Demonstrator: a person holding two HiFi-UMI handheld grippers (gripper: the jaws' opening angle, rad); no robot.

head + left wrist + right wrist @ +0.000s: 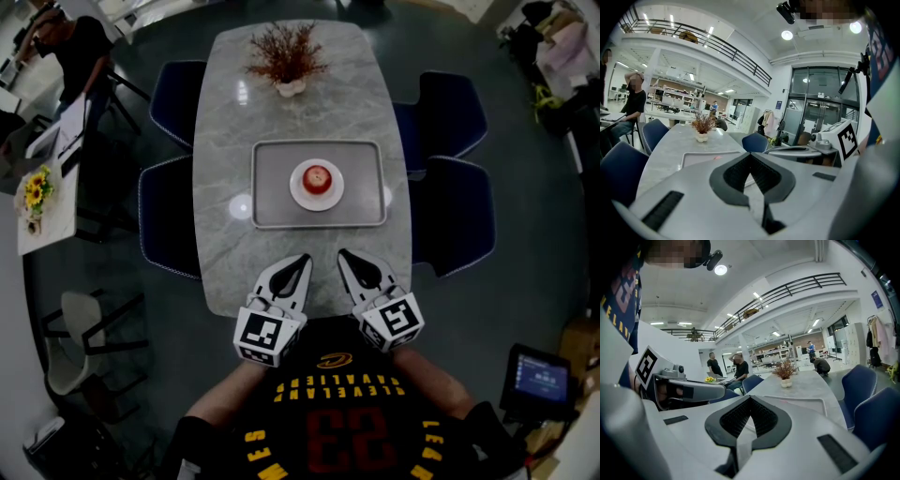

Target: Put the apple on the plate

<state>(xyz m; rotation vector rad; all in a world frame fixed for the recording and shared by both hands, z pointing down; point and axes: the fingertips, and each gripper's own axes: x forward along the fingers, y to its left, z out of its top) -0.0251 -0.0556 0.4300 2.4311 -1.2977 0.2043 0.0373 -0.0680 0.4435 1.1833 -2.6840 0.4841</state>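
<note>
A red apple (317, 177) sits on a small white plate (317, 196), which stands in the middle of a grey tray (272, 211) on the marble table (225, 141). My left gripper (306, 258) and right gripper (342, 253) hover side by side over the table's near edge, short of the tray, both pointing at it. Each has its jaws shut with nothing between them. In the left gripper view the shut tips (750, 154) hide most of the tray (693, 157). The right gripper view shows its shut tips (750, 399) in front of the tray (811, 401).
A potted dried plant (286, 58) stands at the table's far end. Dark blue chairs (169, 216) (455, 220) line both long sides. A person (70, 47) sits at a side table at the far left, which carries yellow flowers (36, 190).
</note>
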